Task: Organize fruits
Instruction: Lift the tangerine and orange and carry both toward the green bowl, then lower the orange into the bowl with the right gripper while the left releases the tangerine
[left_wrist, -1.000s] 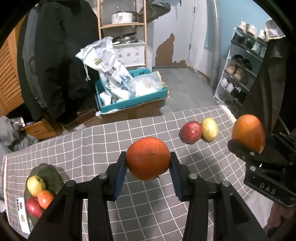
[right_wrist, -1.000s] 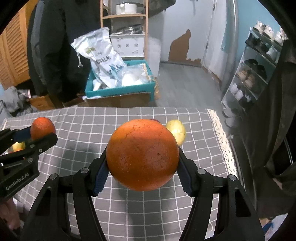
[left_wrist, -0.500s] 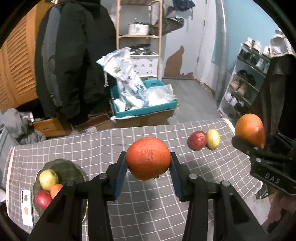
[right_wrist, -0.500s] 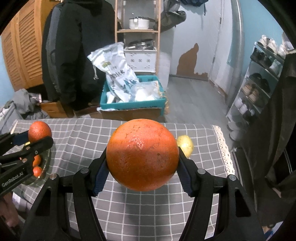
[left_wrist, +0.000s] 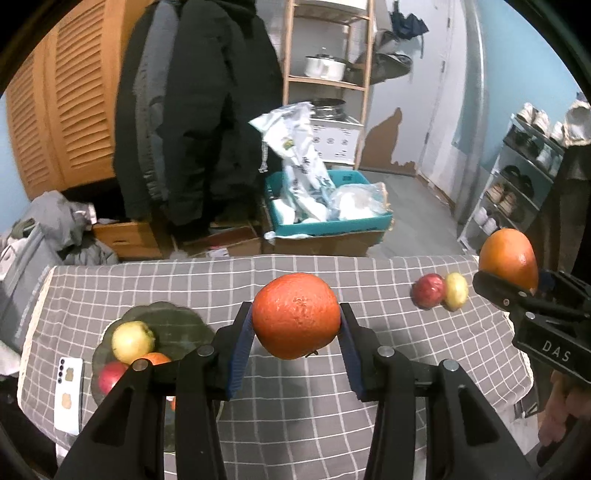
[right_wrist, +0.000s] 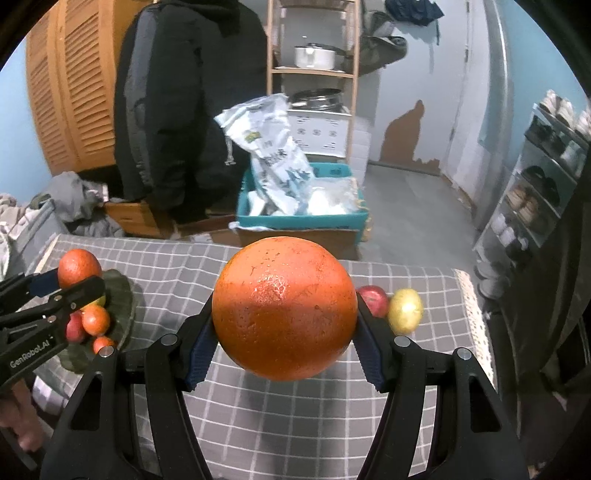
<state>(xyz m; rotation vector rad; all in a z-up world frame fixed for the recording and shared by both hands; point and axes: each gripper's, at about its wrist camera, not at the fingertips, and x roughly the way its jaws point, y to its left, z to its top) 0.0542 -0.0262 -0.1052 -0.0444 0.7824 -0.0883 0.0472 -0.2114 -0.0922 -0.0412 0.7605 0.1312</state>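
I grip an orange left, a bigger orange right | lifted clear for carrying | plate at 9 o'clock

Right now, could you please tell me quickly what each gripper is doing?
Left gripper: closed on the smaller orange, held above the table.
Right gripper: closed on the larger orange, also held above the table.

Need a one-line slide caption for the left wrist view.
Left gripper holds an orange above the checked tablecloth; green plate of fruit at left, right gripper carrying another.
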